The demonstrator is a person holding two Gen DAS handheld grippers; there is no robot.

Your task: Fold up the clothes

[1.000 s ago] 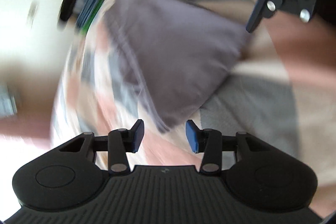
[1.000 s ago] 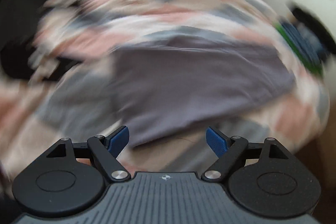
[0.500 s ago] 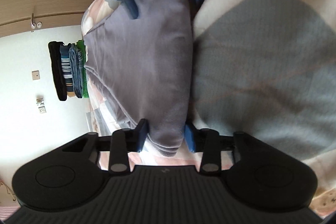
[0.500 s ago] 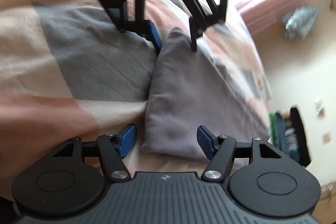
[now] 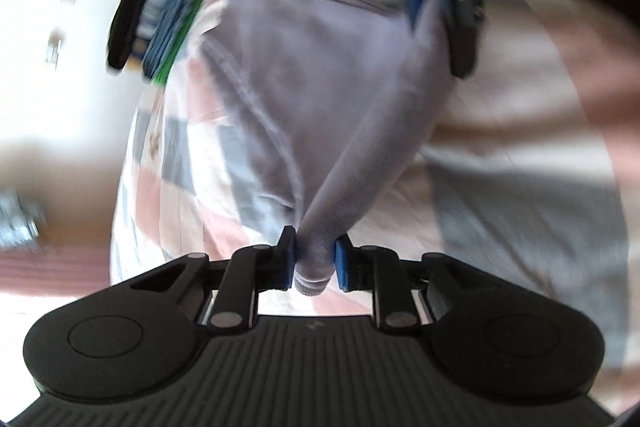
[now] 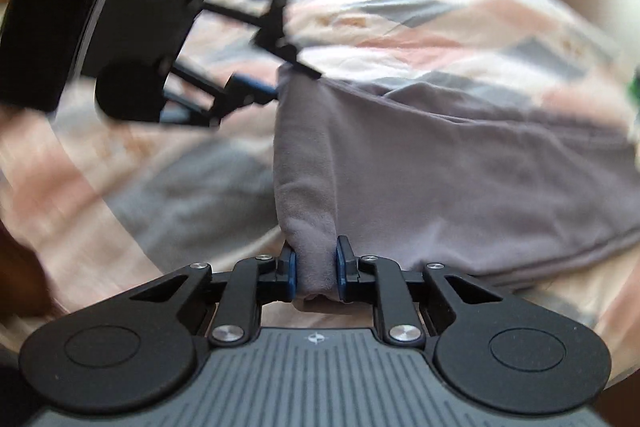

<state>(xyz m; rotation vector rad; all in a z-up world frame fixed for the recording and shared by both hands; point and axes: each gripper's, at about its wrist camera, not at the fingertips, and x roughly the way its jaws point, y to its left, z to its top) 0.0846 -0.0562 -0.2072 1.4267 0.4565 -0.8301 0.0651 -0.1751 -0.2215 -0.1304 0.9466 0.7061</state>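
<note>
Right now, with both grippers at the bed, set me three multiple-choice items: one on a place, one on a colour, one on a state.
1. Where does the stack of folded clothes lie?
A. at the far edge of the bedspread
B. under the garment
C. between the left gripper's pads

2. What colour is the garment being folded?
A. green
B. greyish purple
C. white

3. How do the left gripper and right gripper stand?
A. both wide open above the cloth
B. only the left holds cloth
C. each pinches a bunched corner of the garment

Answers:
1 A, the stack sits past the garment by the bedspread's edge.
2 B, the cloth is greyish purple in both views.
3 C, both have just been closing, and cloth is squeezed between each pair of blue pads.
</note>
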